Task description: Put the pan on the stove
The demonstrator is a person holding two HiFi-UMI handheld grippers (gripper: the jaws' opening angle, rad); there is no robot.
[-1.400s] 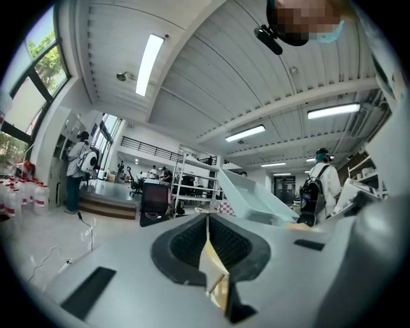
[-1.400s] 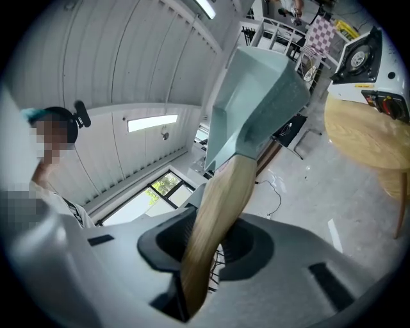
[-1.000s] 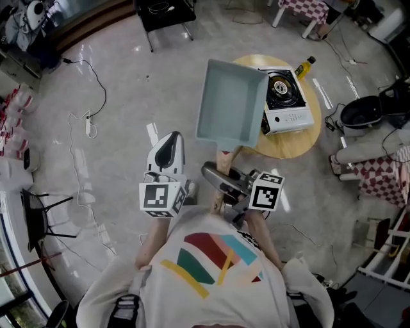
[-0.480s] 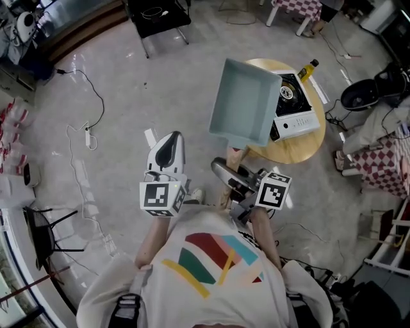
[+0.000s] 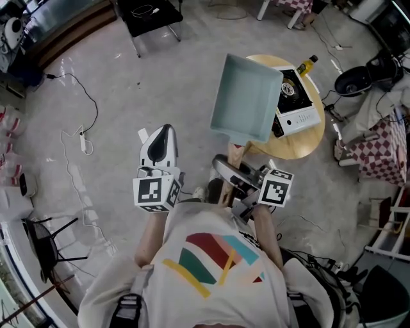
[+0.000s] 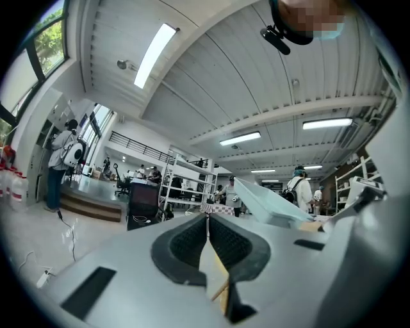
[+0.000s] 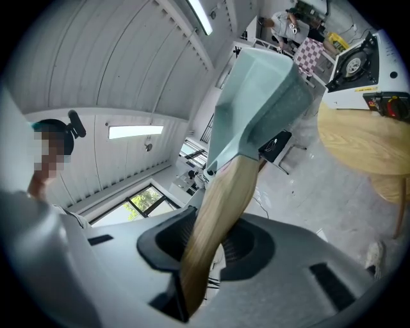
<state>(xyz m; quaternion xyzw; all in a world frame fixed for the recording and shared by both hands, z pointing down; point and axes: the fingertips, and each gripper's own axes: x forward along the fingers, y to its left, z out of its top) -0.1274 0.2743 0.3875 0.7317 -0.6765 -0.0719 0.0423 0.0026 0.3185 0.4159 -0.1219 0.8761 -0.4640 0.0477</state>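
Note:
A pale blue-green square pan with a wooden handle hangs tilted in the air, its far edge over the near side of a round wooden table. My right gripper is shut on that handle; in the right gripper view the handle runs between the pads up to the pan. On the table sits a white portable gas stove, also visible in the right gripper view as the stove. To the left over the floor, my left gripper is shut and empty, its pads meeting.
A yellow bottle stands behind the stove. A cable and power strip lie on the floor at left. A black chair is at the top, a checked cloth and a black seat at right.
Both grippers and the pan have drifted forward towards the table. The right gripper's hold on the handle is the same, and the left gripper stays shut.

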